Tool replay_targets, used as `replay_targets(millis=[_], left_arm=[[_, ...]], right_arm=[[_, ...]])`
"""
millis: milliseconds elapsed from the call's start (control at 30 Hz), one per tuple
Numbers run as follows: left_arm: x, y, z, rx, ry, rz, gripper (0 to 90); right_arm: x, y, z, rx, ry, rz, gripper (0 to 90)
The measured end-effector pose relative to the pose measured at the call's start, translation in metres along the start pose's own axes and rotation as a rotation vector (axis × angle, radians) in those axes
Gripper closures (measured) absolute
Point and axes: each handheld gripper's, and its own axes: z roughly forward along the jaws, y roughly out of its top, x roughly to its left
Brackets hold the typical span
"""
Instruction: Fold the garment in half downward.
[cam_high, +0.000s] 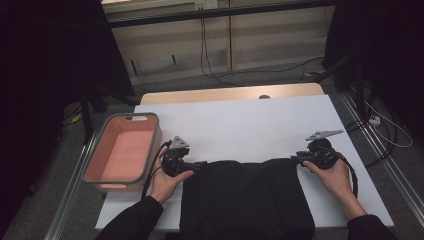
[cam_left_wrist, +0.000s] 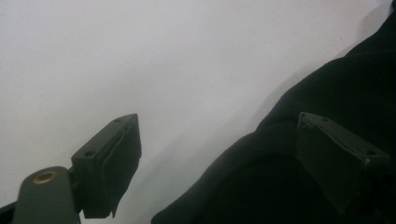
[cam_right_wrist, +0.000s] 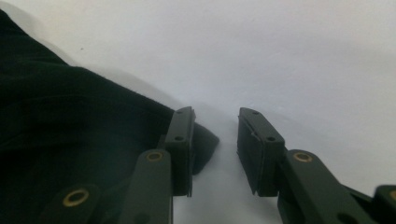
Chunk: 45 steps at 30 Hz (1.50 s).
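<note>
Over at nine o'clock on the table sits a pink basket with a grey rim, nothing in it, hanging a little past the edge of the white table cover. Just beside it, toward the centre, the left gripper lies low at the far left corner of the black cloth. In the left gripper view its jaws stand wide apart, one over bare white cover and the other over the dark fabric, with the cloth's edge running between them; nothing is pinched.

The cloth itself is spread at six o'clock, reaching from mid-table to the near edge and apparently draping over it. It looks soft, limp and light, with rounded bulges instead of crisp lines, so I'd judge it will sag and slide when lifted and should be taken by its two far corners together. It isn't fragile or likely to slip from the pads.

At three o'clock the right gripper meets the far right corner. In the right gripper view its jaws are parted, less widely, and a small tongue of cloth peeks past one jaw into the gap, not clamped.

Beyond the cover, bare wood shows at twelve o'clock, with cables on the floor behind. Nothing lies between cloth and basket; only the basket's wall would need clearing.
</note>
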Motion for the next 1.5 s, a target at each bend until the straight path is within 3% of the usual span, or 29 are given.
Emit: replay_targets(millis=[100, 267, 367, 500, 700, 767, 933, 1200, 1500], left_arm=[[0.002, -0.001, 0.0, -0.007, -0.009, -0.029, 16.5], [0.004, 0.0, -0.001, -0.015, -0.008, -0.042, 17.4], [0.005, 0.0, -0.001, -0.016, -0.006, -0.053, 24.1], [0.005, 0.0, -0.002, -0.006, -0.011, -0.052, 24.0], [0.007, -0.001, -0.002, -0.014, -0.005, -0.075, 29.5], [0.008, -0.001, -0.003, -0.003, 0.001, -0.065, 30.9], [0.007, -0.001, -0.002, -0.001, 0.007, -0.072, 35.3], [0.009, -0.001, -0.002, -0.002, 0.015, -0.071, 47.8], [0.012, -0.002, 0.003, 0.009, 0.021, -0.084, 52.0]], right_arm=[[0.003, 0.0, 0.0, 0.025, 0.065, -0.017, 70.7], [0.004, 0.001, 0.002, 0.03, 0.082, -0.022, 70.6], [0.006, 0.001, 0.003, 0.036, 0.086, -0.027, 70.7], [0.01, 0.001, 0.004, 0.045, 0.135, -0.031, 81.7], [0.017, 0.0, 0.0, 0.035, 0.083, -0.066, 84.8], [0.016, -0.001, -0.005, 0.004, 0.049, -0.064, 85.0], [0.01, -0.002, -0.019, -0.068, 0.003, -0.043, 85.4], [-0.001, -0.004, -0.031, -0.1, -0.063, -0.014, 85.7], [-0.018, -0.007, -0.04, -0.124, -0.121, 0.027, 85.7]])
